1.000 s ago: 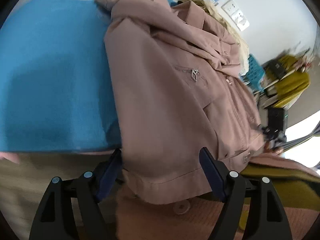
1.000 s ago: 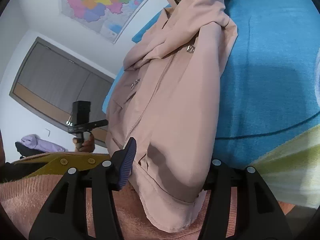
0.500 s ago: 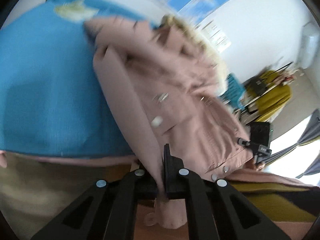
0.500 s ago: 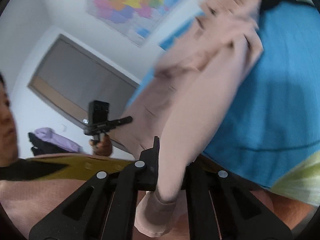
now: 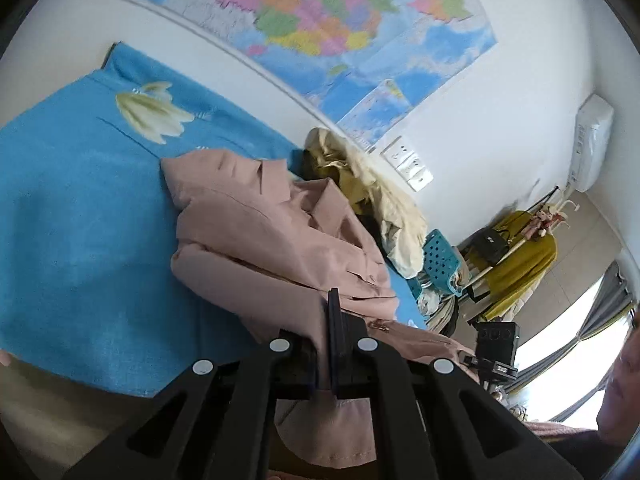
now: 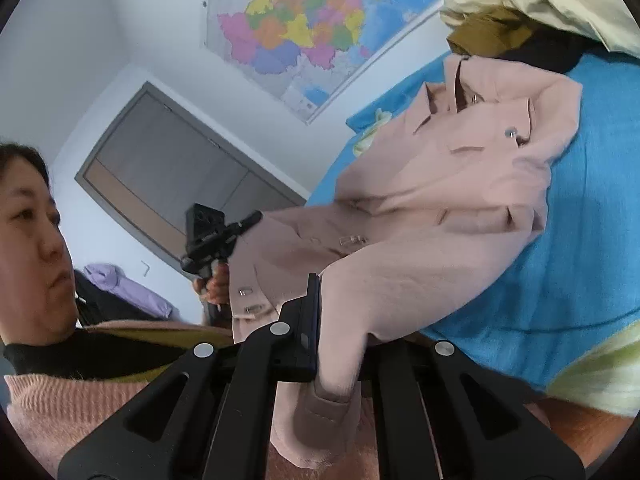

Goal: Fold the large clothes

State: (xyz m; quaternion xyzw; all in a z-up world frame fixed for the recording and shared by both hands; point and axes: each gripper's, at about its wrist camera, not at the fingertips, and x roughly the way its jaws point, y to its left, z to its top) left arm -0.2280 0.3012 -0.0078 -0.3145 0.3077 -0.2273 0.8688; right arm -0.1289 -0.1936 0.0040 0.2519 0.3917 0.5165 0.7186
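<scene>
Nearest the lens, the left gripper (image 5: 326,344) is clenched on the hem of the pink jacket (image 5: 276,236), and the right gripper (image 6: 340,344) pinches its other hem corner. The cloth looks soft, limp and fairly thick, so hem corners suit it best. A second ago both grippers gaped around a flat hem; now it is raised, its far collar end on the blue bed (image 5: 80,216).

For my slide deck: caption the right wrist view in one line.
Right gripper shut on the pink jacket hem, the garment trailing onto the blue blanket.
</scene>
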